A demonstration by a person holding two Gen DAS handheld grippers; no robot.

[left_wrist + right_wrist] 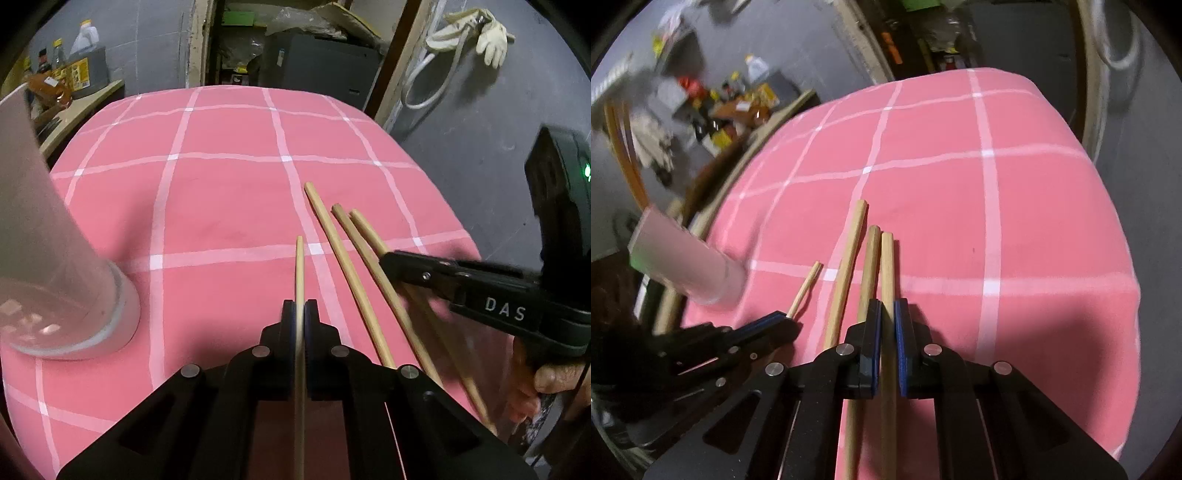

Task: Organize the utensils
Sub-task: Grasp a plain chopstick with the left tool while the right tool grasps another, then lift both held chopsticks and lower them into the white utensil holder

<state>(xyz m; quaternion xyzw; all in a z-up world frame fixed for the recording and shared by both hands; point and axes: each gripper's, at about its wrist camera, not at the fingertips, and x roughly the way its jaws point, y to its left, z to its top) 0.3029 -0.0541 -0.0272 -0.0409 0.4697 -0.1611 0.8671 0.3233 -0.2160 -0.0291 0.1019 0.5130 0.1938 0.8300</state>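
Light was dim-ish but even on the pink cloth, w/ dark shadows pooled under the gripper frames. Fisheye bent the cloth's edges & blacked out the corners. The glass cup looked hazy; in the right wrist view the left-side clutter was smeared w/ blur.

Two close wrist views angled down along each claw, both sharing the pink checked tablecloth and chopsticks.
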